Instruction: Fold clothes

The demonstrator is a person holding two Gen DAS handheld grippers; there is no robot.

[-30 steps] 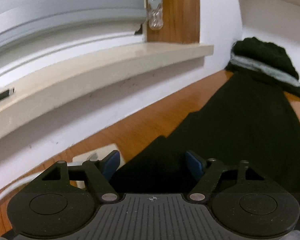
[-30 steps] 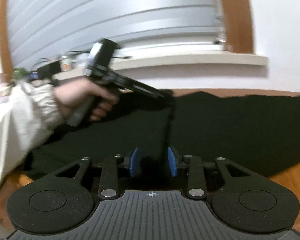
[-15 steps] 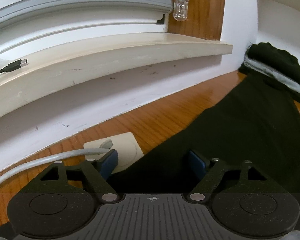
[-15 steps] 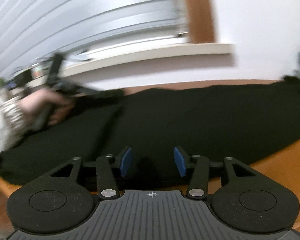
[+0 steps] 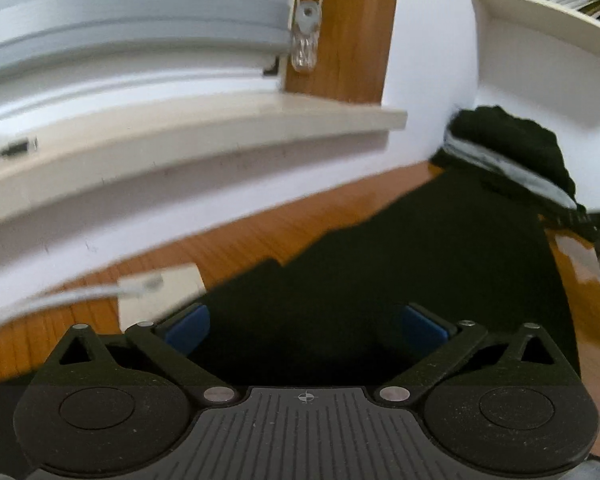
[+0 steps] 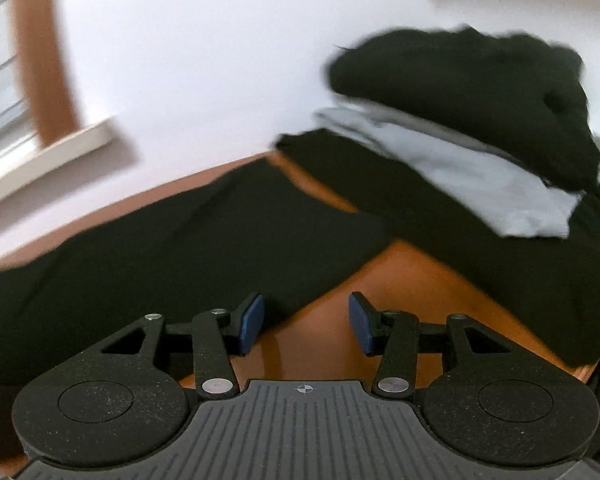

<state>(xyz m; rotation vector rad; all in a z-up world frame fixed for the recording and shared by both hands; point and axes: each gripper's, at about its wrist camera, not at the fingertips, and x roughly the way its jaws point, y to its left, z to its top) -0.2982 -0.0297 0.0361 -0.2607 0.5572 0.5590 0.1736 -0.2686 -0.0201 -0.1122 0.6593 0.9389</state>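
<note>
A black garment (image 5: 400, 280) lies spread flat on the wooden table (image 5: 236, 248). My left gripper (image 5: 306, 320) hovers over the garment's left end. Its jaws are opening wide, and the blue pads (image 5: 188, 328) stand apart above the cloth without pinching it. In the right wrist view the same black garment (image 6: 180, 248) ends in a corner just ahead of my right gripper (image 6: 306, 320). That gripper is open over the bare wooden table (image 6: 400, 276), with the cloth's edge beside its left pad (image 6: 252, 322) and nothing gripped.
A stack of folded clothes (image 6: 480, 120), black with a grey layer, sits against the white wall at the table's right end and also shows as the stack (image 5: 512, 148). A white socket plate (image 5: 160, 292) with a grey cable lies left of the garment. A window sill (image 5: 180, 148) runs behind.
My right gripper swept to the right, away from the person's hand and left gripper, to the garment's right corner by the folded stack. The left gripper's jaws spread wider.
</note>
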